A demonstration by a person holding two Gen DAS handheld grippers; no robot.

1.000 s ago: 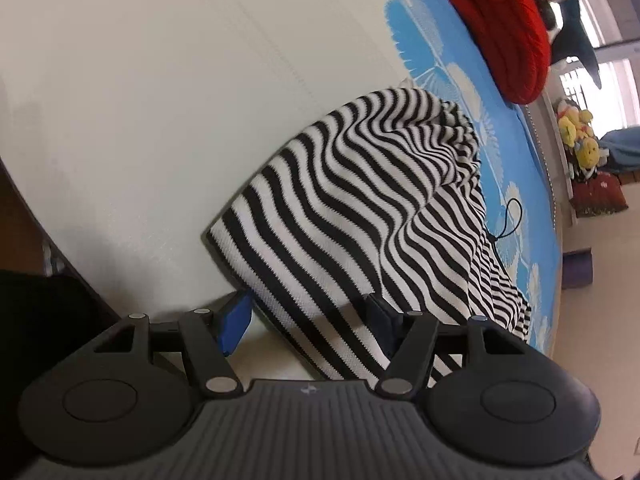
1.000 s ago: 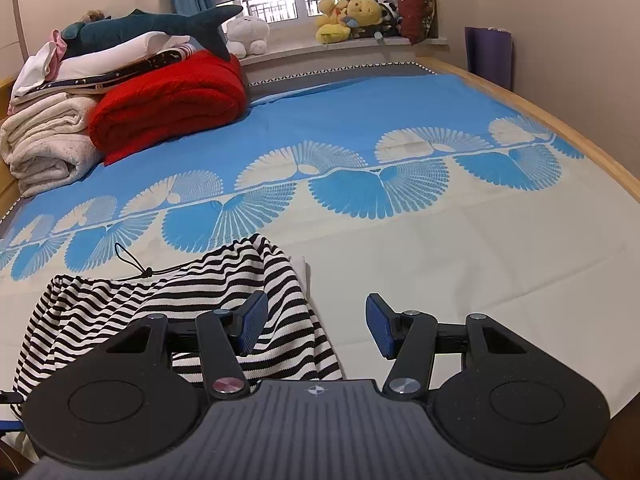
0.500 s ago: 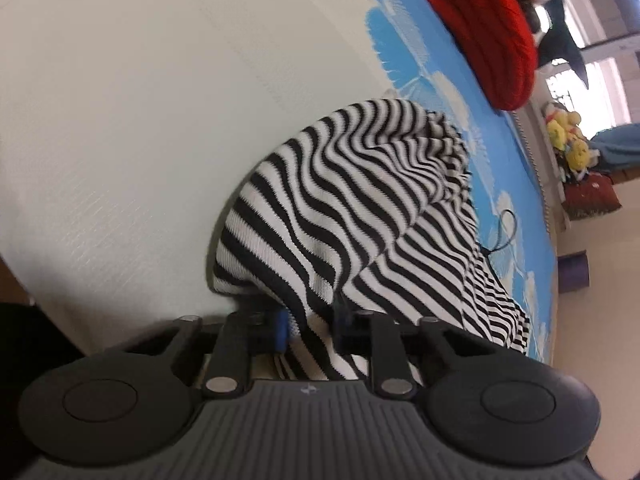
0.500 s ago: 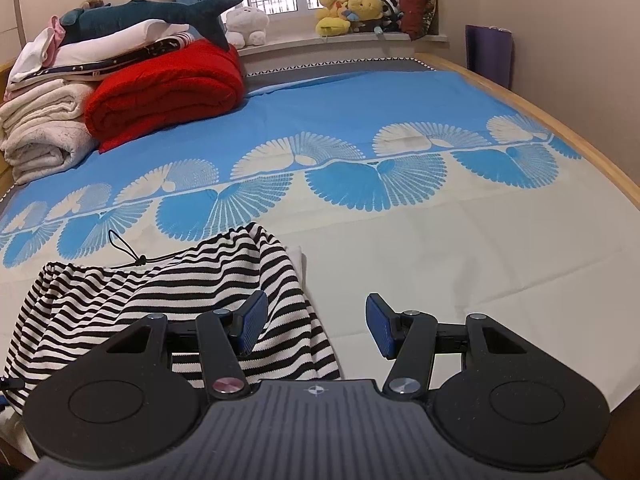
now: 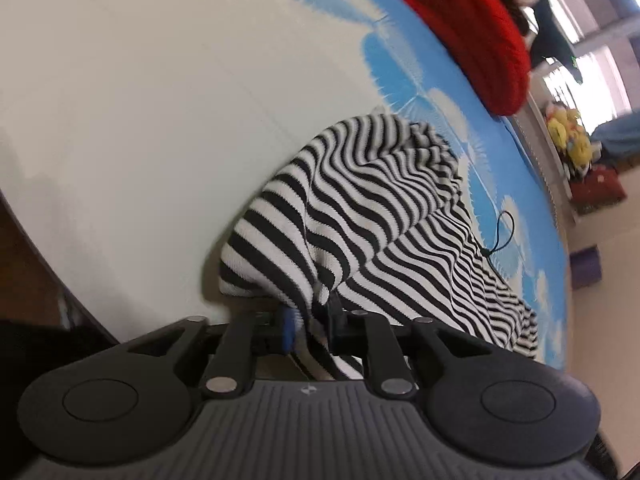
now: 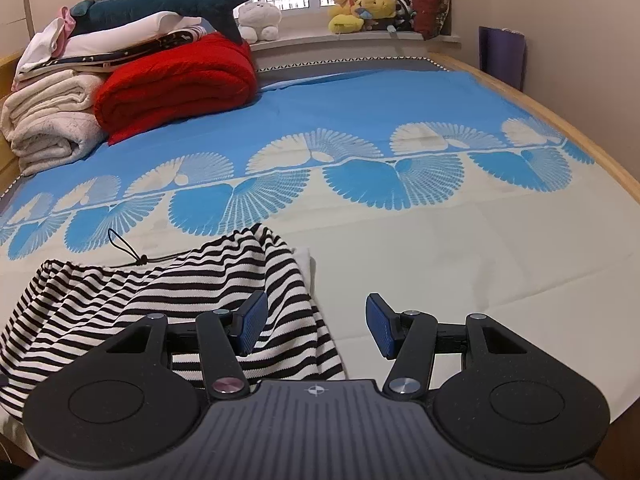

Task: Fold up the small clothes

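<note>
Striped garment (image 5: 360, 216) in left hand-held gripper (image 5: 310, 322)

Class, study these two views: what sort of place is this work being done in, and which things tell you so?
Most likely a home bedroom. The striped garment lies on a wide bed with a blue-and-cream fan-patterned sheet; a folded red blanket is stacked by cream towels, and yellow plush toys line the windowsill.

Ribbed knit striped garment (image 5: 372, 216); matt woven bedsheet (image 6: 440, 264)
</note>
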